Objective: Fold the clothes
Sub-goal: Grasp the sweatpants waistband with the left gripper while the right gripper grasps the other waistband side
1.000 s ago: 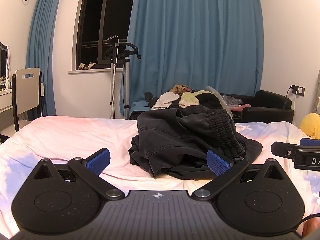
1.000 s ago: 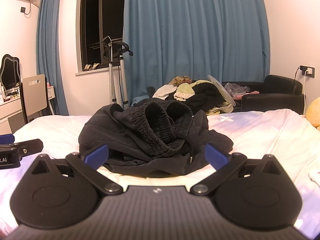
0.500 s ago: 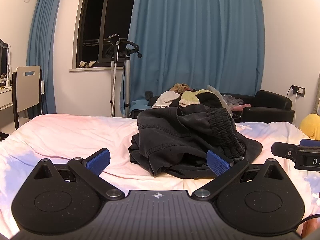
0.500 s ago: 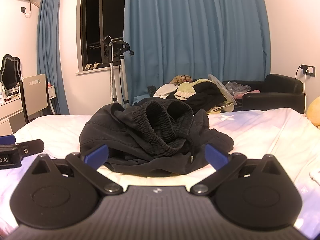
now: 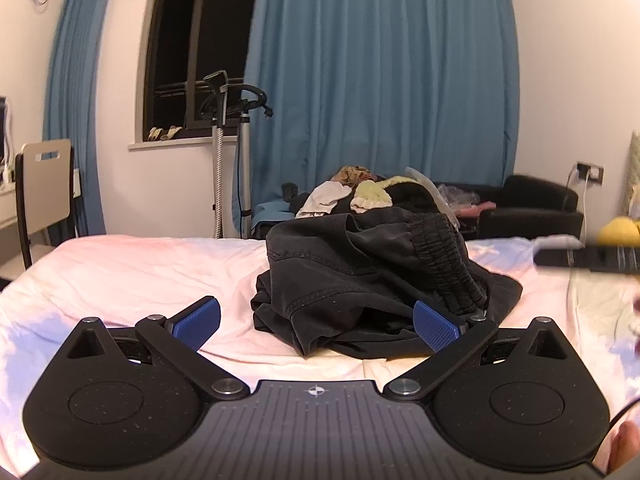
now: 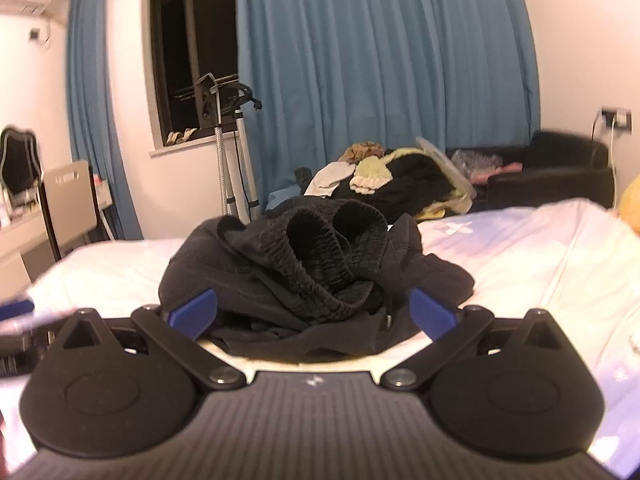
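Black trousers [image 5: 372, 280] lie crumpled in a heap on the bed [image 5: 120, 272], their elastic waistband bunched on top. The left wrist view shows a stitched seam and a hem drooping toward the camera, with the waistband running down the heap's right side. The right wrist view [image 6: 304, 276] looks straight into the ruffled waistband opening and picks out a drawstring tip hanging at the front, which the other view does not show.

The left gripper [image 5: 316, 324] is held low and level over the sheet, pointing at the heap; its blue fingers [image 5: 196, 318] are spread wide with nothing between them, the right one overlapping the cloth's edge. The right gripper [image 6: 312, 314] sits closer, also level, its fingers [image 6: 194, 312] wide apart either side of the heap's front, gripping nothing. Each view catches the other gripper as a blur at its edge.

Behind the bed stand blue curtains [image 5: 380, 80], a clothes pile [image 6: 384, 176] and a dark armchair [image 5: 532, 208].
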